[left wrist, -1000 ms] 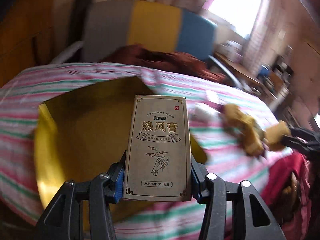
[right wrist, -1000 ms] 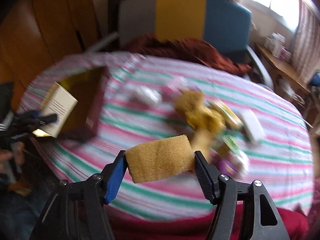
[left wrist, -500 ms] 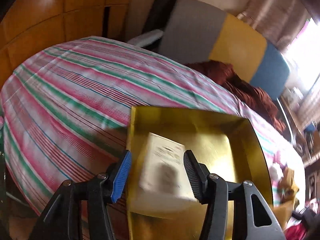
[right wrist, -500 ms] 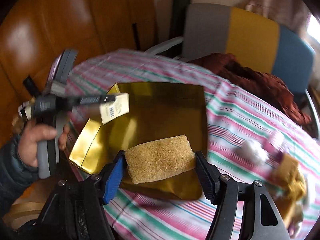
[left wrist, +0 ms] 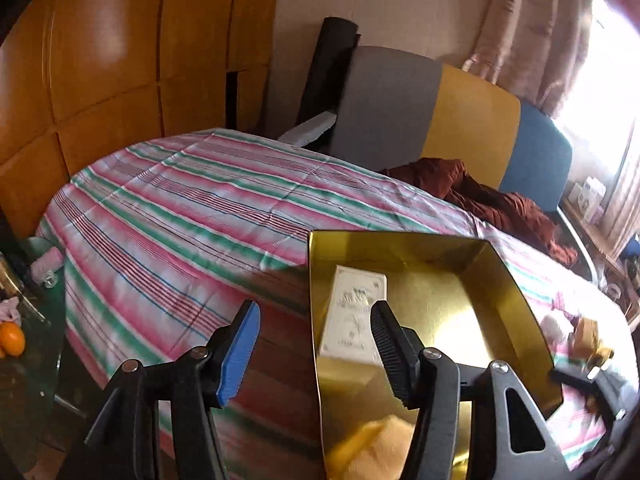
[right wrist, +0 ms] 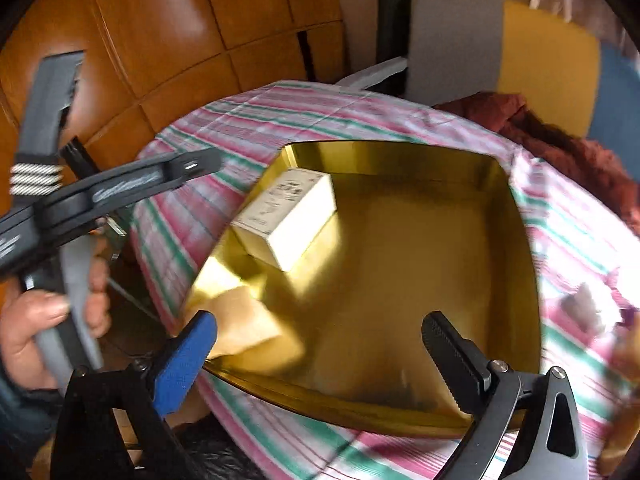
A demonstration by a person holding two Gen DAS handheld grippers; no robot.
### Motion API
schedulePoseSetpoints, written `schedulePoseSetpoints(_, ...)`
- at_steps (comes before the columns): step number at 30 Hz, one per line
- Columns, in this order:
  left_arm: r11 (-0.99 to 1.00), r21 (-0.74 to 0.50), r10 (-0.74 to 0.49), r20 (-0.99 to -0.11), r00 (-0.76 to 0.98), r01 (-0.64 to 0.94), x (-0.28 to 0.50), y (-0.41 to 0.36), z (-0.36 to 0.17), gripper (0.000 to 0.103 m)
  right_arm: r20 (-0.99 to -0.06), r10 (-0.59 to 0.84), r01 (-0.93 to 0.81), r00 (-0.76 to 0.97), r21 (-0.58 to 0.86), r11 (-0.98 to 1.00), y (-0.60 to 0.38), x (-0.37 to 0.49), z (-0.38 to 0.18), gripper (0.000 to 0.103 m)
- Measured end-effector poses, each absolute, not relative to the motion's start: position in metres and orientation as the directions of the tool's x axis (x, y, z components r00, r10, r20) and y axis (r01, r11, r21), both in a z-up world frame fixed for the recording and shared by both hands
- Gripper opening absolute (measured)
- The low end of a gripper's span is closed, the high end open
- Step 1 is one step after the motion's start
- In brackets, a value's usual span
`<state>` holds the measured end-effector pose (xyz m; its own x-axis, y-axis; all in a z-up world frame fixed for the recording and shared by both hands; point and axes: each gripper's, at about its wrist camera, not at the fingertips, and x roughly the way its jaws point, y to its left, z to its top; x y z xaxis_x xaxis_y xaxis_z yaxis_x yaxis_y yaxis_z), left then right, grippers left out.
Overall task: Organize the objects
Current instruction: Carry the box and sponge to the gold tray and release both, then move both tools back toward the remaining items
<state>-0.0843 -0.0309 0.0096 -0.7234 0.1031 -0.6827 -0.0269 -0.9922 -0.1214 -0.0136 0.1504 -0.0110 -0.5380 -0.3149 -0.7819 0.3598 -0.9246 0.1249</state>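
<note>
A gold tray (right wrist: 524,240) sits on the striped tablecloth; it also shows in the left wrist view (left wrist: 512,304). A cream carton box (right wrist: 288,216) lies in the tray's far left corner, also in the left wrist view (left wrist: 354,318). A yellow sponge (right wrist: 244,322) lies in the tray's near left corner, also in the left wrist view (left wrist: 376,450). My left gripper (left wrist: 316,354) is open and empty, just above the tray's left rim. My right gripper (right wrist: 320,360) is open and empty above the tray's near edge, the sponge by its blue finger (right wrist: 184,360).
The round table with pink-green striped cloth (left wrist: 192,216) falls away at left. A grey, yellow and blue chair (left wrist: 440,116) with a brown cloth (left wrist: 492,200) stands behind. Small items (left wrist: 580,332) lie right of the tray. An orange (left wrist: 12,338) sits low left.
Both grippers have opened. The box has dropped from my left gripper into the tray, and the sponge has left my right gripper and lies in the tray.
</note>
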Motion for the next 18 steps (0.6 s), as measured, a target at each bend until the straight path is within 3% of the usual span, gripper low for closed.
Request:
schedulePoseSetpoints(3, -0.996, -0.085, 0.086, -0.678, -0.73, -0.039, -0.07, -0.021, 0.009, 0.058, -0.753, -0.181, 0.31, -0.632, -0.031, -0.95, 0.152, -0.002, -0.005, 0.103)
schedulePoseSetpoints(10, -0.999, -0.005, 0.037, -0.66, -0.75, -0.045, -0.046, -0.001, 0.014, 0.058, -0.538, 0.059, 0.131, -0.841, -0.308, -0.942, 0.149, 0.028, 0.017, 0.103)
schedulePoseSetpoints(14, -0.998, 0.007, 0.041, -0.666, -0.745, -0.06, -0.039, 0.005, 0.013, 0.058, -0.605, -0.014, 0.168, -0.796, -0.199, -0.965, 0.162, 0.023, 0.013, 0.103)
schedulePoseSetpoints(18, -0.996, 0.033, 0.038, -0.67, -0.742, -0.08, -0.031, 0.012, 0.012, 0.058, -0.61, -0.052, 0.162, -0.791, -0.128, -0.978, 0.175, 0.026, 0.013, 0.102)
